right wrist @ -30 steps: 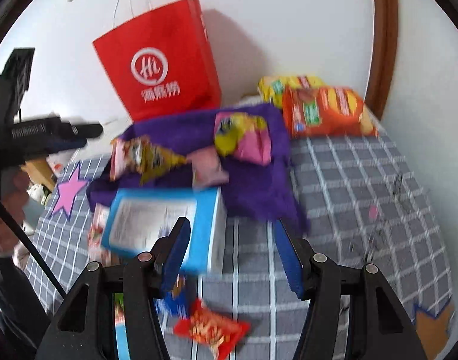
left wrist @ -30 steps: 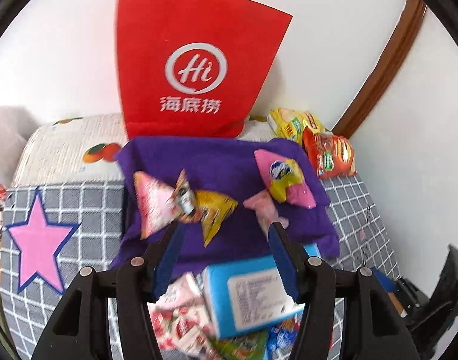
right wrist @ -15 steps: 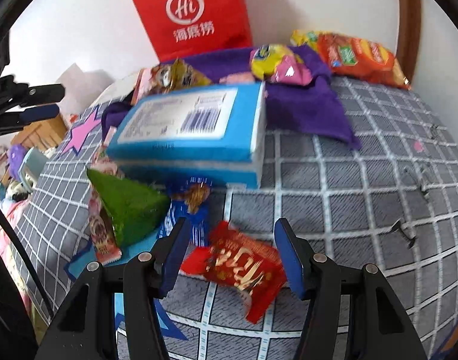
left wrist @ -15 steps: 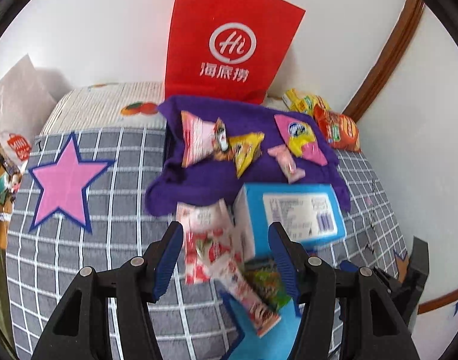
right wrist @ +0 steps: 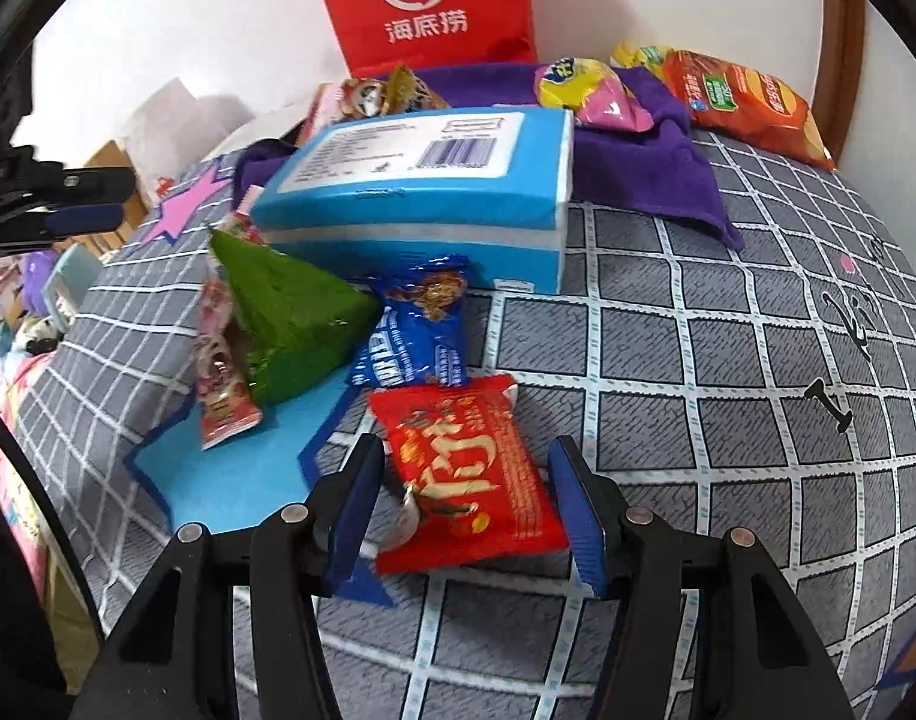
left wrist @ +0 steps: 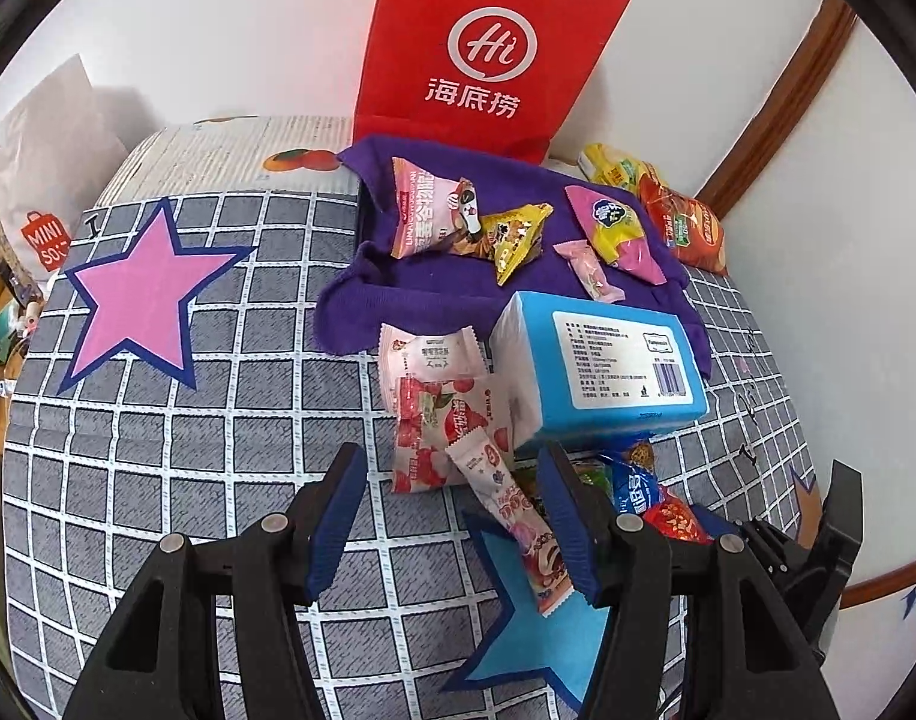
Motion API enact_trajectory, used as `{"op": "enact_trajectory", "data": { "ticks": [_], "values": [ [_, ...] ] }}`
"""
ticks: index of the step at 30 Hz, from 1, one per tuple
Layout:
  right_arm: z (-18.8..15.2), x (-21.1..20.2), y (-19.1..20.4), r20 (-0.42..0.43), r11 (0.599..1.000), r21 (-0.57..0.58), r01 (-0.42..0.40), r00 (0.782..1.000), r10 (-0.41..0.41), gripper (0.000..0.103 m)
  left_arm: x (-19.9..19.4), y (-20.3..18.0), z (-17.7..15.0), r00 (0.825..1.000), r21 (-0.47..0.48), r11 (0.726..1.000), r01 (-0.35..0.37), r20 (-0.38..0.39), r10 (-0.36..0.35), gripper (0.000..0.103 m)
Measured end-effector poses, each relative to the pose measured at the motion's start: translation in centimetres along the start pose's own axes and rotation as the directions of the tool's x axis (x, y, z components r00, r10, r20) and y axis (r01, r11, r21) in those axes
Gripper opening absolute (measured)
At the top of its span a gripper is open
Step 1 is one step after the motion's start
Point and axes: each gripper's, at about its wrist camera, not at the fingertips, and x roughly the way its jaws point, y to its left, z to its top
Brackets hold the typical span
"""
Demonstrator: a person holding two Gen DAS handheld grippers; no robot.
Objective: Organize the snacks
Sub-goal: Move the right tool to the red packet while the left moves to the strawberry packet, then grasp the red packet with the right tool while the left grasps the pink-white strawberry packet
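red packet [right wrist: 466, 474] sits directly between the jaws of the right gripper [right wrist: 466, 507], flat on the grid-pattern bed cover [right wrist: 727, 360], long axis running roughly along the line the fingers point, tilted a little so its far end leans left. near end sits level with the blue pads [right wrist: 353, 510], far end pokes out ahead. jaws have just been closing with the packet between them; a sliver of gap shows on both sides, so i read it as not yet clamped, straddling only. next move looks like a plain squeeze across the short width, no reorientation needed.

left gripper [left wrist: 452, 516] is further from that packet: in its view the packet is only a red scrap at lower right. left jaws are spread, holding nothing; a long pink wrapper [left wrist: 520, 528] lies between them, its lower end near the right-side pad, contact unclear.

other snacks: blue box [right wrist: 422, 180] just behind, green triangular pack [right wrist: 290, 315] and blue packet [right wrist: 416, 330] beside it, more on the purple cloth [right wrist: 649, 168] in front of the red paper bag [right wrist: 422, 0].

risk: crinkly foil may slide or buckle when pinched.
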Motion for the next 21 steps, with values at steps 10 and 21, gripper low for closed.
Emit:
{"op": "enact_trajectory", "data": {
  "ticks": [10, 21],
  "values": [
    [0.2, 0.6, 0.0, 0.045, 0.999, 0.003, 0.035, 0.998, -0.035, 0.047, 0.8, 1.2, -0.2, 1.000, -0.027, 1.000, -0.016, -0.018, 0.016, 0.057],
    [-0.3, 0.3, -1.0, 0.084, 0.996, 0.036, 0.087, 0.992, -0.090, 0.046, 3.4, 1.2, -1.2, 0.997, -0.018, 1.000, -0.017, -0.071, 0.015, 0.057]
  ]
}}
